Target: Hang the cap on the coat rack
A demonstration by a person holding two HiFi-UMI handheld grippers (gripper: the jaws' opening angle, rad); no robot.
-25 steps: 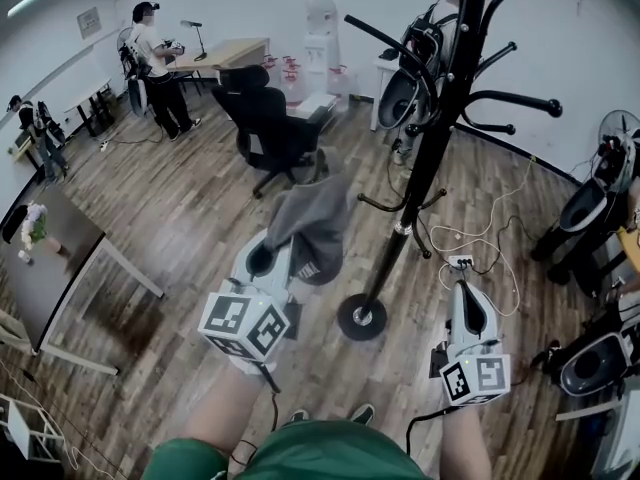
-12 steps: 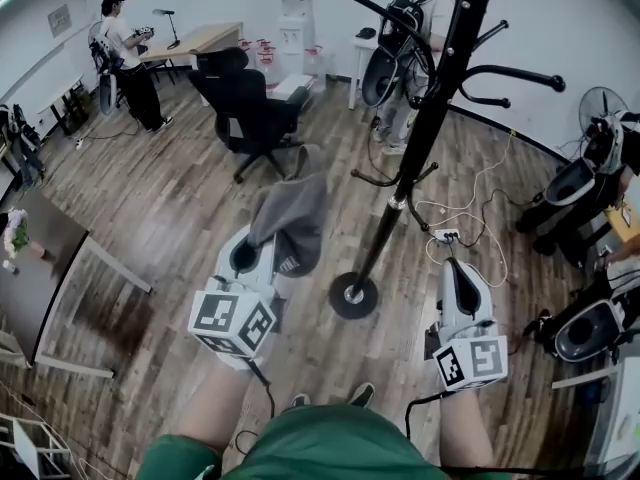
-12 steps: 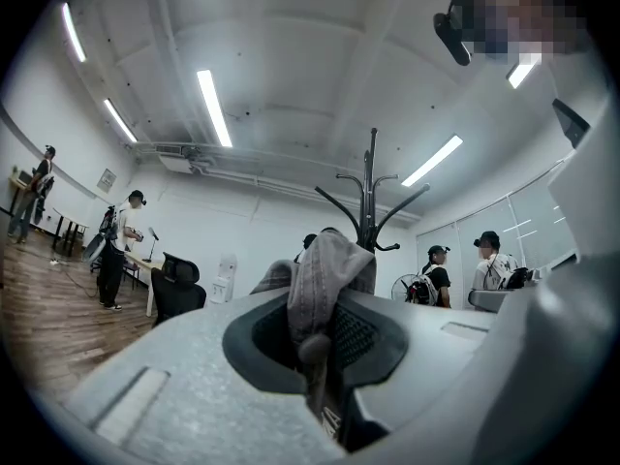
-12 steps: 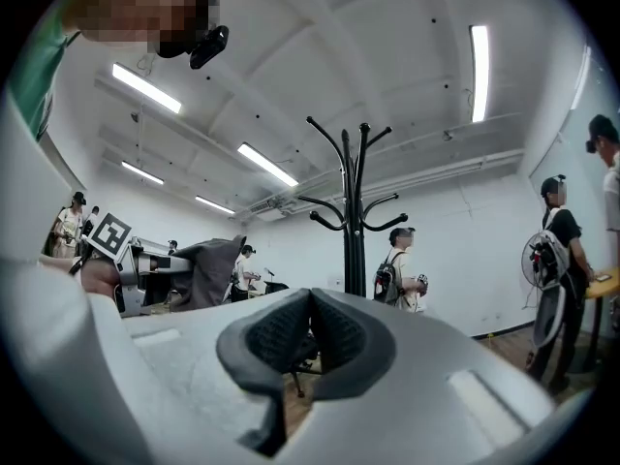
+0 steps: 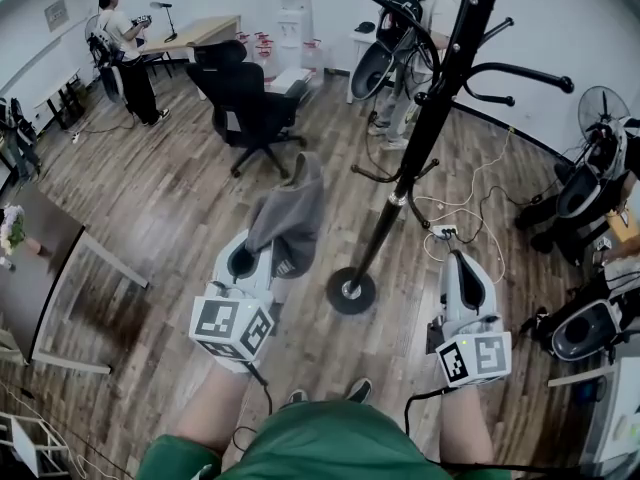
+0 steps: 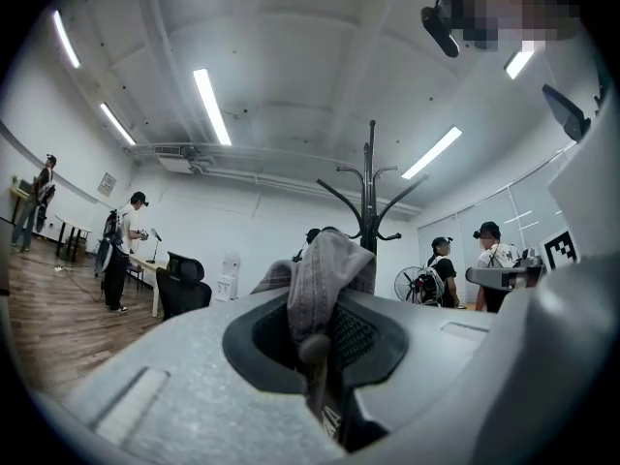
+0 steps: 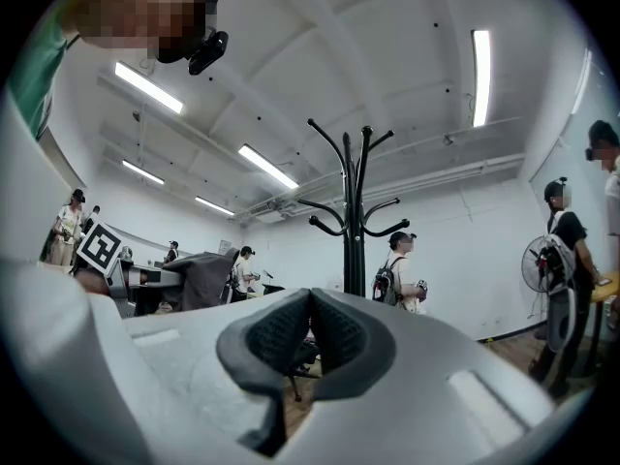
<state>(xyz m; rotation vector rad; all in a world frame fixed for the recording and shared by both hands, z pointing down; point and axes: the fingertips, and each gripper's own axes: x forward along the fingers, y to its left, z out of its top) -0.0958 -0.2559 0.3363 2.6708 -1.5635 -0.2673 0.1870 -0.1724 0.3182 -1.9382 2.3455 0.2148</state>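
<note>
- Room: an open workspace with a wood-plank floor [image 5: 170,198]. An office chair [image 5: 250,103] and several persons stand well back from the work area.
- Cap [image 5: 291,211]: grey and crumpled. It hangs clear of the floor, just left of the rack pole.
- Left gripper [image 5: 270,256]: the jaws are nearly pressed together and pinch one edge of the cap. In the left gripper view the fabric is wedged between the pads and rises out of them.
- Change: over the last second the cap and the left gripper keep almost the same place in the head view, and the pinch is unchanged. Only the background slides slightly, and the rack base [image 5: 350,293] sits a little higher in the frame.
- Coat rack [image 5: 420,138]: black and upright, between the two grippers in the head view. Its upper hooks [image 5: 520,78] are well above the cap, and those in view are bare.
- Meaning for the task: the grip appears secure. The cap has not yet been raised, so the lift to a hook remains to be done.
- Right gripper [image 5: 459,263]: the jaws are pressed together with nothing between them. It hangs right of the rack base.
</note>
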